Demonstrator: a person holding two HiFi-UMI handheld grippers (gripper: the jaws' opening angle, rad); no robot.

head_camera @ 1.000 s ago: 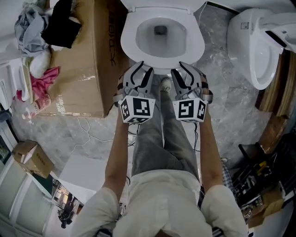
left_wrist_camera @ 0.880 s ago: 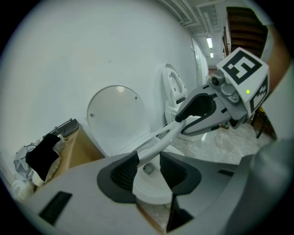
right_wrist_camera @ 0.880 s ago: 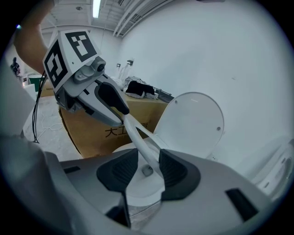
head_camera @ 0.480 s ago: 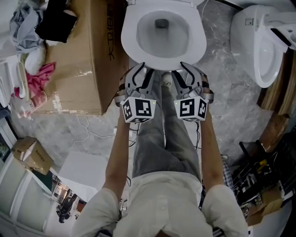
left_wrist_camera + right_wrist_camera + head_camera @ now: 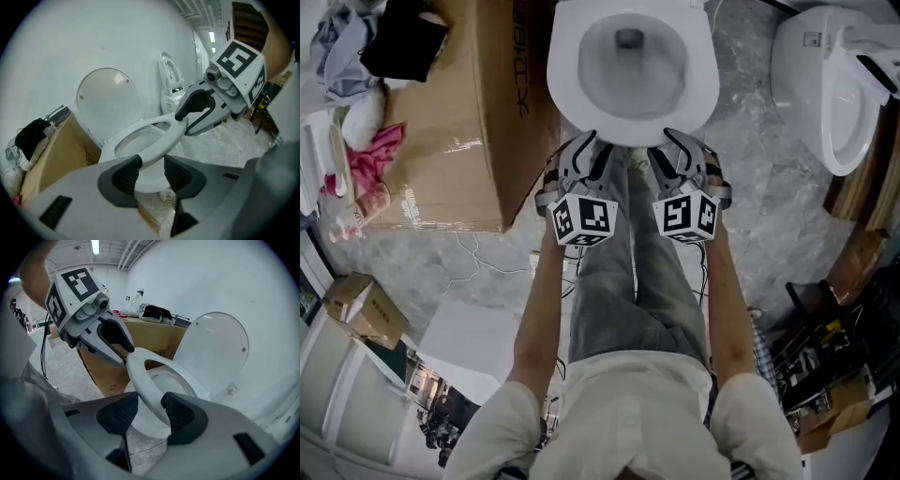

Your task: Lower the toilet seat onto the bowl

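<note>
The white toilet seat (image 5: 705, 94) lies low over the bowl (image 5: 628, 70), and the lid (image 5: 110, 103) stands upright behind it. Both gripper views show the seat's front slanting a little above the bowl rim. My left gripper (image 5: 588, 148) is at the seat's front left edge. The seat edge (image 5: 154, 147) runs between its opening jaws with a gap to the right pad. My right gripper (image 5: 670, 145) is at the front right. The seat (image 5: 147, 394) also passes between its opening jaws (image 5: 150, 411), with room on the left side.
A large cardboard box (image 5: 459, 131) stands close to the toilet's left, with clothes (image 5: 366, 150) piled beyond it. A second white toilet (image 5: 834, 94) is at the right. Cables (image 5: 478, 258) and a small box (image 5: 361, 309) lie on the marble floor, and the person's legs stand below the grippers.
Both grippers stay at the seat's front edge and have crept slightly toward the bowl. Their jaws look a little wider than before.
</note>
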